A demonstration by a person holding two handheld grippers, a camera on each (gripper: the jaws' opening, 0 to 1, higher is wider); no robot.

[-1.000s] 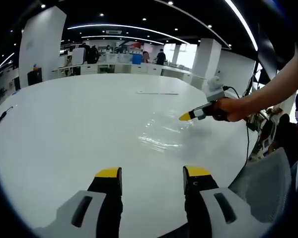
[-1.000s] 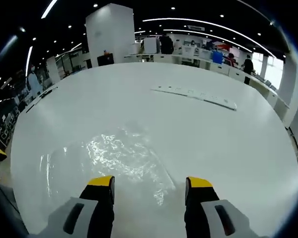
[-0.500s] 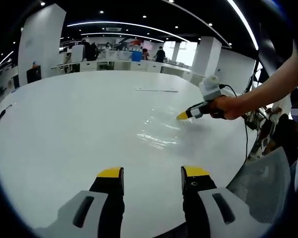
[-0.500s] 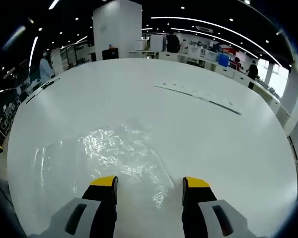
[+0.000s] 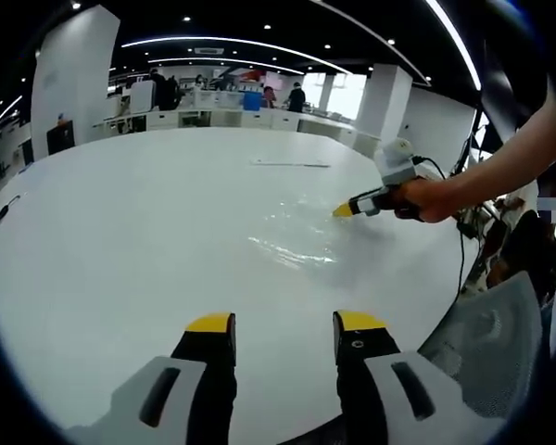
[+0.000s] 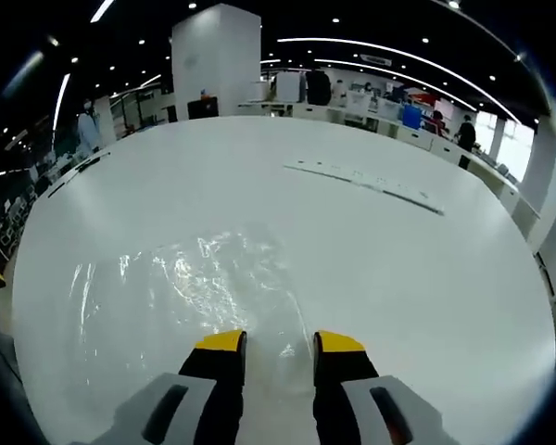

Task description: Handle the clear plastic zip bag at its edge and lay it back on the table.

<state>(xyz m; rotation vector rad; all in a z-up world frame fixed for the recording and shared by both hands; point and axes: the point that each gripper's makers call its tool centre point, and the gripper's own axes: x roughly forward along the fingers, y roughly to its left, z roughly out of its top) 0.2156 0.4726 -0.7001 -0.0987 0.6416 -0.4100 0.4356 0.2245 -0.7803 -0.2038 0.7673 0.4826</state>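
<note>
While a person's hand [image 5: 424, 198] steadies the right gripper [image 6: 279, 343] low over a wide white table [image 5: 120, 232], its yellow-tipped jaws stand close together with a narrow gap between them, at the near edge of the clear plastic bag [image 6: 195, 278]. Whether they have actually pinched the film cannot be told from the right gripper view. The bag lies flat and crinkled on the tabletop, catching the ceiling lights, and spreads away from the jaws toward the left of that view. Beyond it, a long white strip [image 6: 366, 182] rests on the table, well apart from the bag.

Seen from the left gripper view, the same bag shows as a glossy patch in the middle of the table, with the right gripper's yellow tip at its far right edge. The left gripper [image 5: 283, 324] hovers over bare table near the closer rim, its jaws parted and grasping nothing, well short of the bag. A grey mesh chair back [image 5: 486, 324] stands just beside the table at the right.
</note>
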